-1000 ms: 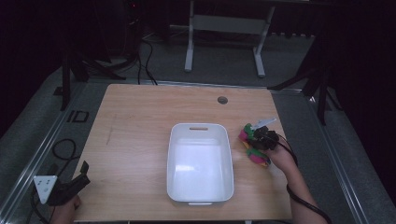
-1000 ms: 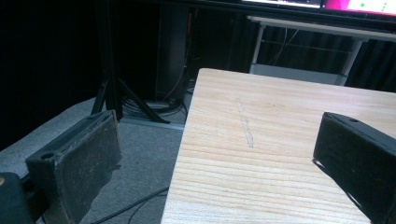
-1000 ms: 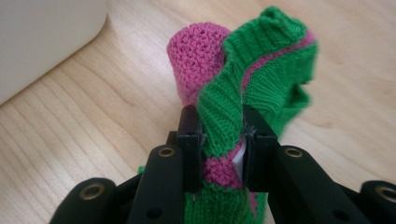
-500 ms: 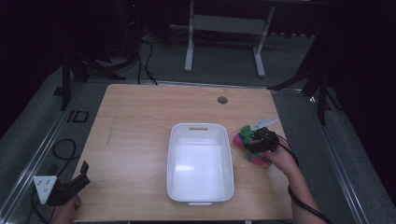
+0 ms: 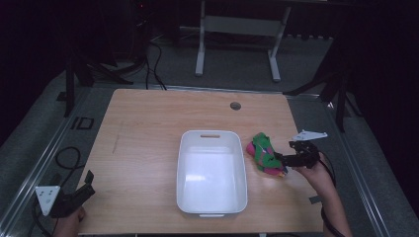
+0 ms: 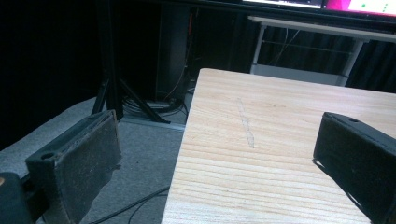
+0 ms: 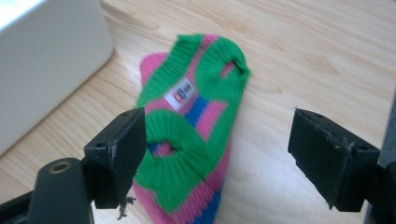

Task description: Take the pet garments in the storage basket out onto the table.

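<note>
At the near left corner of the light wooden bench [image 5: 148,128], the left gripper [image 5: 74,195] hangs just off the edge, held by a hand [image 5: 69,228] that is cut off by the bottom of the high view. In the left gripper view its two black jaws stand wide apart with nothing between them; one jaw is over the grey floor [image 6: 135,154], the other over the bench's left edge, where a faint pale streak [image 6: 246,123] marks the wood.

A white rectangular plastic tub [image 5: 212,170] sits in the middle of the bench toward the near edge, with a slot handle at its far rim. Its inside looks bare, though glare makes the bottom hard to read.

Just right of the tub lies a knitted green, pink and blue striped cloth bundle [image 7: 194,126], near the bench's right edge, carrying a small white label [image 7: 180,95]. What garment it is I cannot tell. The right gripper [image 7: 217,140] is at it, jaws spread: the left jaw covers the bundle's side, the right jaw stands clear over bare wood. The lower end of the bundle runs out of that view.
</note>
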Motion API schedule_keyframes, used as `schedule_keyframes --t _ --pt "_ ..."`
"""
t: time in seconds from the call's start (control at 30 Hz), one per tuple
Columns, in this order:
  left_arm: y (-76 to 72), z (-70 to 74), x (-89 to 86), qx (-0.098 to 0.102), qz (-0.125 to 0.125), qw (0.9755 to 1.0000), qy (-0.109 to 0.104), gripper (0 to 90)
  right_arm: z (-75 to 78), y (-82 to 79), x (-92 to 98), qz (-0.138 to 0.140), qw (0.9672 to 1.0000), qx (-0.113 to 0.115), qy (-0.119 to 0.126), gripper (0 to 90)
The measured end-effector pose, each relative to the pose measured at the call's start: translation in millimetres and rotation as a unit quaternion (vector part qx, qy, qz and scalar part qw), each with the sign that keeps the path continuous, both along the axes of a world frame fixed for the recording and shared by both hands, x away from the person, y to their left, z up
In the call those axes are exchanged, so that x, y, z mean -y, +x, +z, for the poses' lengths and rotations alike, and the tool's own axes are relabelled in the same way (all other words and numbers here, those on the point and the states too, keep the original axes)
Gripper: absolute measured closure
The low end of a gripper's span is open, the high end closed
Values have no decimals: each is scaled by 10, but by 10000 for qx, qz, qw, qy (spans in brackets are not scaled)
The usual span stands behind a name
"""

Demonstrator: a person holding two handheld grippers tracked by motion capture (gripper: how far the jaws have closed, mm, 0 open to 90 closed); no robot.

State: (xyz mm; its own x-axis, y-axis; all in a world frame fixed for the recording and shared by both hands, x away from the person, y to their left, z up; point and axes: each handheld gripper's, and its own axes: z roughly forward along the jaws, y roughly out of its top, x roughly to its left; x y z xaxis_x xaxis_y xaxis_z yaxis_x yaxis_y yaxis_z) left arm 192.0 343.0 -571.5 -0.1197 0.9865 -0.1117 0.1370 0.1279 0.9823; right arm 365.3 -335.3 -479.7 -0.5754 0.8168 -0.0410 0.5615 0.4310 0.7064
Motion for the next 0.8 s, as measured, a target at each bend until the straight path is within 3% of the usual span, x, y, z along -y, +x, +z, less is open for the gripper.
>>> schedule_keyframes --t 0.13,0.27,0.4,0.5,0.8 --pt "0 0 0 3 1 10000 -4 12 -117 -73 128 -149 9999 10 75 107" --pt "-1 -1 2 8 4 10000 9 12 -228 -152 245 -540 9980 315 103 103" --pt "-3 -2 6 22 1 10000 30 12 -317 -257 367 -967 9931 584 317 103" --pt "-5 -1 10 15 -10 10000 26 12 -386 -327 438 -1205 9897 694 344 104" --pt "-8 -1 12 1 -12 10000 61 12 -535 -588 591 -1673 9805 959 386 105"
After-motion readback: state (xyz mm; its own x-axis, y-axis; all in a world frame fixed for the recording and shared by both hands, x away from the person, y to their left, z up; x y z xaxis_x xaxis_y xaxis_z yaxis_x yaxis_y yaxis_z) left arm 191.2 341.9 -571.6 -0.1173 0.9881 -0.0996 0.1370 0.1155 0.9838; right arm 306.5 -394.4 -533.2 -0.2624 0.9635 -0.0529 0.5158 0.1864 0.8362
